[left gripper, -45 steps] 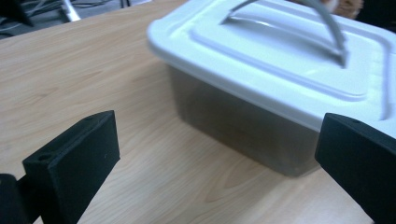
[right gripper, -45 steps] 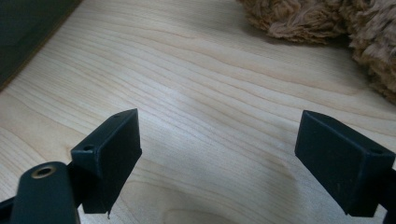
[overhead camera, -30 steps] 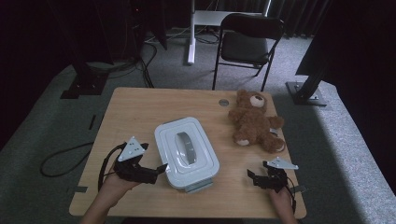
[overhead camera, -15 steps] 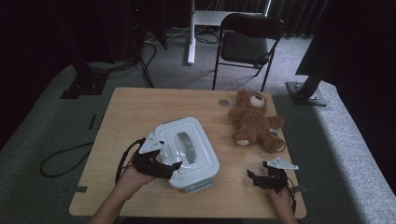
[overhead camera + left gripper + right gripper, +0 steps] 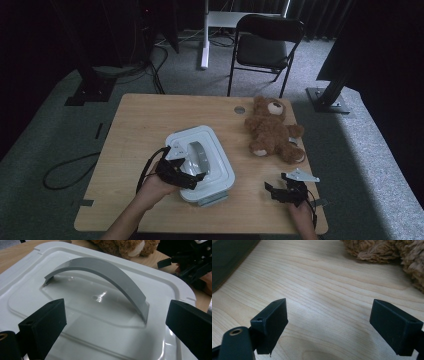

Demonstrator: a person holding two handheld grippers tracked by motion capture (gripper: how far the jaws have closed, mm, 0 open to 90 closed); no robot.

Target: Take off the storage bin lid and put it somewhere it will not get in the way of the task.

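The left gripper (image 5: pixel 113 322) is hovering over the white box (image 5: pixel 200 162) in the middle of the table (image 5: pixel 145 120), jaws spread wide either side of the grey arched handle (image 5: pixel 105 271), not yet touching it, so the lid looks on and the lift is judged undone; the right gripper (image 5: pixel 325 322) is waiting open near the teddy bear (image 5: pixel 272 130)
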